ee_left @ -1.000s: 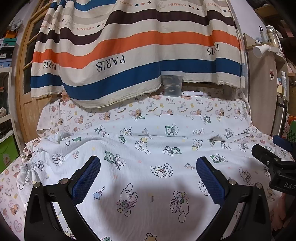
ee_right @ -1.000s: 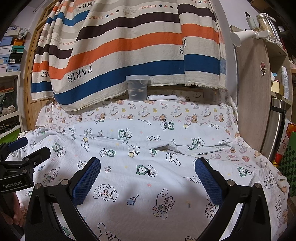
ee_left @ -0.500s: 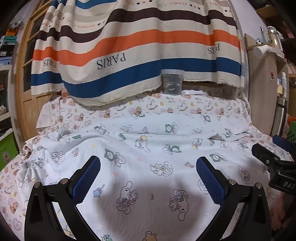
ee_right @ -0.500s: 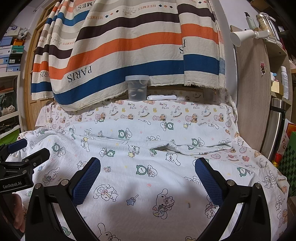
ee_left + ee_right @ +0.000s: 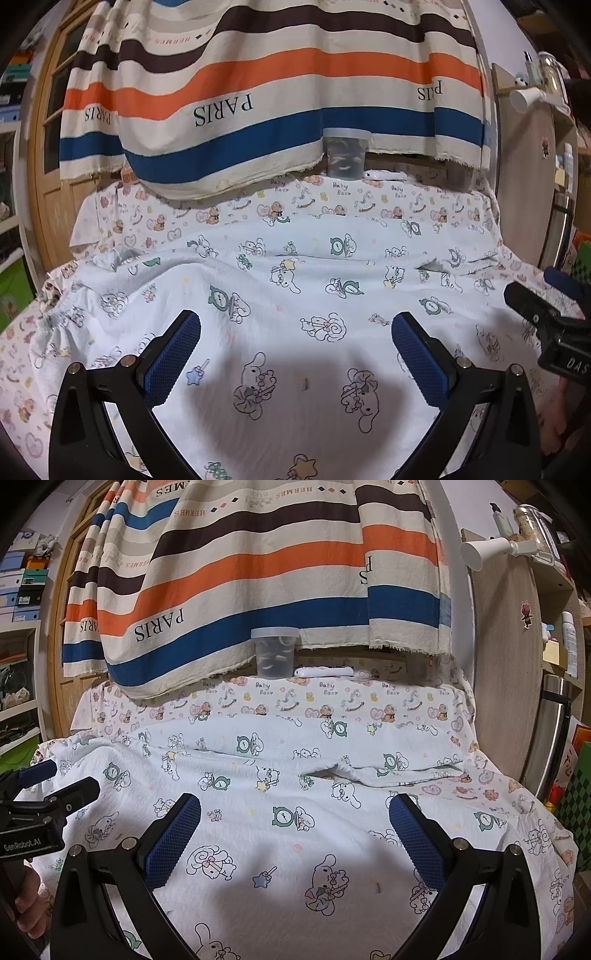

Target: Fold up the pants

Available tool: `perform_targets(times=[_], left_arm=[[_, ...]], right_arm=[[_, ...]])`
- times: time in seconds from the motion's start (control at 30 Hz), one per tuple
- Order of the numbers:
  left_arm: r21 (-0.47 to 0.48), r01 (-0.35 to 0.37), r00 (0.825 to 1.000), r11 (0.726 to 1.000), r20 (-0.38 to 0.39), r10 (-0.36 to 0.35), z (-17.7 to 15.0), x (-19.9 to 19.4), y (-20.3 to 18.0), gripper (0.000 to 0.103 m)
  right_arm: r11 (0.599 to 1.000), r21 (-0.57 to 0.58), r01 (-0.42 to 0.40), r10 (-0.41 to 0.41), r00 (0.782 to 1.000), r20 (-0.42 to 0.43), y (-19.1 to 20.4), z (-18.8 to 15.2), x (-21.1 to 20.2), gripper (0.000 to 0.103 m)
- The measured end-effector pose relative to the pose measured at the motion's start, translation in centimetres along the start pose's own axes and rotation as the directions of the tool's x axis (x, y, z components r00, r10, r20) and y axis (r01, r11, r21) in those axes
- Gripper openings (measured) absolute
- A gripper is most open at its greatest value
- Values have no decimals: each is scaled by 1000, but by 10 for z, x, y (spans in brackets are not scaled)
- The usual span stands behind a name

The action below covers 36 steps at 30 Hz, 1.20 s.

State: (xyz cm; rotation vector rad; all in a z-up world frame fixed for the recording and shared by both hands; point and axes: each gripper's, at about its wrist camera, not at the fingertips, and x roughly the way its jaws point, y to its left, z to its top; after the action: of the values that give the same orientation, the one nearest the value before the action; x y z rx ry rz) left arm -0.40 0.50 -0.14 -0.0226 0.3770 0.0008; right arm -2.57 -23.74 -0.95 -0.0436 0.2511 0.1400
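Both grippers, left gripper (image 5: 295,354) and right gripper (image 5: 293,836), hover spread wide and empty, cartoon-print pants (image 5: 295,295) flat beneath their fingers, seemingly poised to choose a grasp.

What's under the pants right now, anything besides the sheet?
The white cartoon-print pants lie spread over a Baby Bear print sheet, which shows along the far edge and both sides. Whatever lies beneath the pants' middle is covered and cannot be seen.
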Motion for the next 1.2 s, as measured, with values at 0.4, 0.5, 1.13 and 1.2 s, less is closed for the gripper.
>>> perform_targets(times=[0.4,0.5,1.13,1.2], left_arm=[[54,-63,996,997,65,59,49,-43,12,103],[81,-90,991,993,104,82,74,-46,14,103],[-42,-174,980,984,-110,168,178,85,124,103],[-87,-209,962,974,-195,189,171,113,156,103]], right_arm=[[996,-29,90,-86,988,129,-15,9,-33,103],[993,-60,107,-96,983,155,-21,35,-45,103],[989,127,80,-99,984,149,-77,155,58,103],[991,118,65,-81,987,138,-81,147,72,103]])
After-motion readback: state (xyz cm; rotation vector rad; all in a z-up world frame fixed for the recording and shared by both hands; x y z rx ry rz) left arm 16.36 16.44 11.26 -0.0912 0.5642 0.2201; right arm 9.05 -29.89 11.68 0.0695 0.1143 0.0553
